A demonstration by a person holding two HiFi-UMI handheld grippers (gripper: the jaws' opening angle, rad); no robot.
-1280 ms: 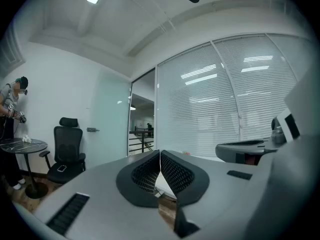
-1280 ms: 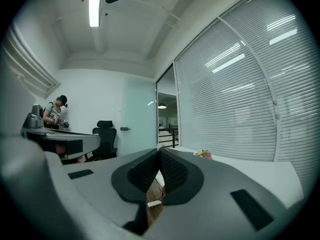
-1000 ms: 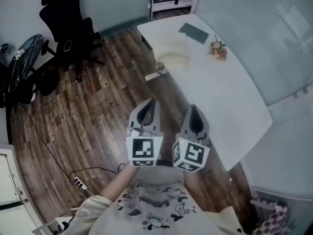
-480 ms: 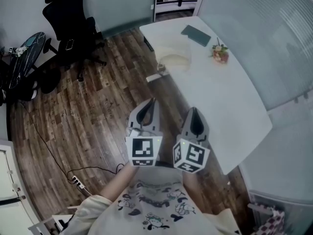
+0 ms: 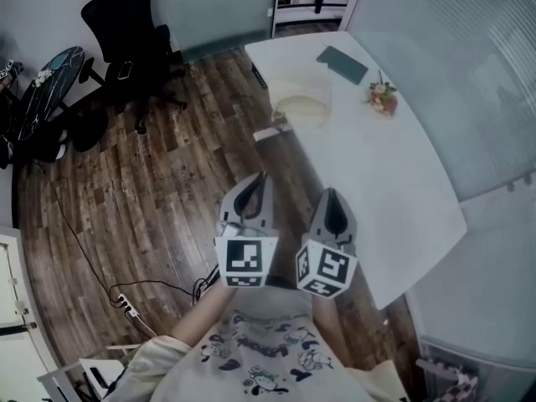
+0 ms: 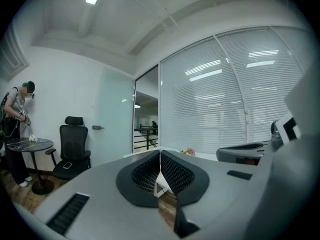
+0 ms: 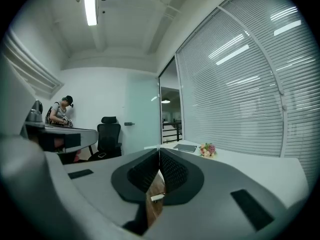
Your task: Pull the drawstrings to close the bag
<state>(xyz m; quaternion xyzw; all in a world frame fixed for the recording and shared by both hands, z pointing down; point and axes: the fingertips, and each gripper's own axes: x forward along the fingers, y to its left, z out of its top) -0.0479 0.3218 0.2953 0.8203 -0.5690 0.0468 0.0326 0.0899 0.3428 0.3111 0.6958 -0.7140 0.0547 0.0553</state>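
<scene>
A pale cream bag (image 5: 299, 105) lies at the near-left edge of the white table (image 5: 394, 174), far ahead of both grippers. I cannot make out its drawstrings. My left gripper (image 5: 261, 177) and right gripper (image 5: 329, 193) hang side by side over the wood floor, close to the person's body, and point towards the table. Both are shut with nothing between the jaws. In the left gripper view the left gripper (image 6: 160, 154) has its pads pressed together. The right gripper (image 7: 159, 152) looks the same in its own view.
A dark flat tablet (image 5: 342, 64) and a small bunch of flowers (image 5: 383, 99) lie further back on the table. A black office chair (image 5: 134, 32) and a round dark table (image 5: 46, 82) stand at the left. A cable with a power strip (image 5: 126, 304) runs over the floor. A person (image 6: 19, 119) stands at the round table.
The head view has drifted, so the table and chair sit slightly further right in the picture. Both grippers stay shut and side by side.
</scene>
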